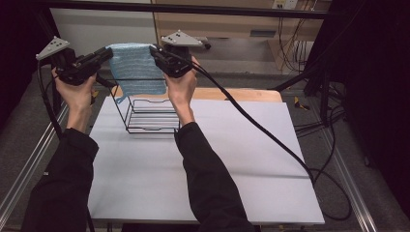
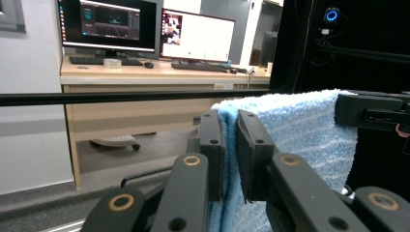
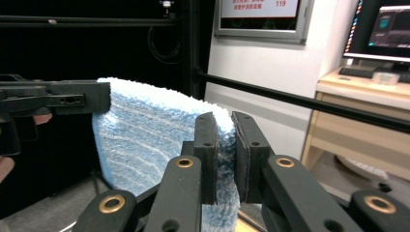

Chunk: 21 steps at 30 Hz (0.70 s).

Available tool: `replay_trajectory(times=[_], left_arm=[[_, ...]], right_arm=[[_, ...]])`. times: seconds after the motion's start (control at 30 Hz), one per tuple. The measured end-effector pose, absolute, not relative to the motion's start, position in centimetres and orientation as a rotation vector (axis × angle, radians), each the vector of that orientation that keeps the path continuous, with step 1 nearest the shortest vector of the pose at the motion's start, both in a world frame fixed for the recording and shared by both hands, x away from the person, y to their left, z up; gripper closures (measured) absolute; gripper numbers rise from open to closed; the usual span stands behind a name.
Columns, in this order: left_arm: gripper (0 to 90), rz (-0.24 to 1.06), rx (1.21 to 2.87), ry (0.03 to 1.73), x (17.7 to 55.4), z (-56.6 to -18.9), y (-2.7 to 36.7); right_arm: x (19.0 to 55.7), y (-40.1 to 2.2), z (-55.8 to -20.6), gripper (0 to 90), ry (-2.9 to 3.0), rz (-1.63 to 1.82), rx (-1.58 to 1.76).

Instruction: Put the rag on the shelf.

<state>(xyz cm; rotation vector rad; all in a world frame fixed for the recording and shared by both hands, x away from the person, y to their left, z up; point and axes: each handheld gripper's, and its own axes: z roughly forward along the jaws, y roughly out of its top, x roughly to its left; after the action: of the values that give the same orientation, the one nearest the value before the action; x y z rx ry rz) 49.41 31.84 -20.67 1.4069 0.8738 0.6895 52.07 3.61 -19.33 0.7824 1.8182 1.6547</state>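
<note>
Blue terry towel [image 1: 138,67] stretched between left gripper [image 1: 104,54] and right gripper [image 1: 157,52], each clamped on a top corner, spreading it above the wire rack [image 1: 147,116].

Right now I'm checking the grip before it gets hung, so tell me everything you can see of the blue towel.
The blue towel is light blue terry with faint paler stripes. It hangs stretched in the air above the black wire rack, its top edge pinched at one corner by the left gripper and at the other by the right gripper. A loose thread dangles at a lower corner.
</note>
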Motion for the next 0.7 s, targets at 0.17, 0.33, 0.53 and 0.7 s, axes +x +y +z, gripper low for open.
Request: replay_trajectory(times=[0.17, 0.33, 0.53, 0.7], left_arm=[[81.5, 0.683, 1.425, 0.853, 48.8, -21.2, 31.6], [81.5, 0.666, 1.433, 0.847, 48.3, -21.8, 31.7], [81.4, 0.652, 1.432, 0.847, 47.8, -22.5, 32.1], [81.1, 0.633, 1.45, 0.839, 47.2, -22.7, 32.3]], right_arm=[[51.8, 3.1, -20.2, 81.9, 1.841, 1.679, 0.82], [51.3, 2.5, -20.8, 81.9, 1.857, 1.698, 0.786], [50.6, 2.6, -20.9, 81.9, 1.886, 1.673, 0.744], [50.0, 2.6, -20.9, 81.7, 1.919, 1.65, 0.716]])
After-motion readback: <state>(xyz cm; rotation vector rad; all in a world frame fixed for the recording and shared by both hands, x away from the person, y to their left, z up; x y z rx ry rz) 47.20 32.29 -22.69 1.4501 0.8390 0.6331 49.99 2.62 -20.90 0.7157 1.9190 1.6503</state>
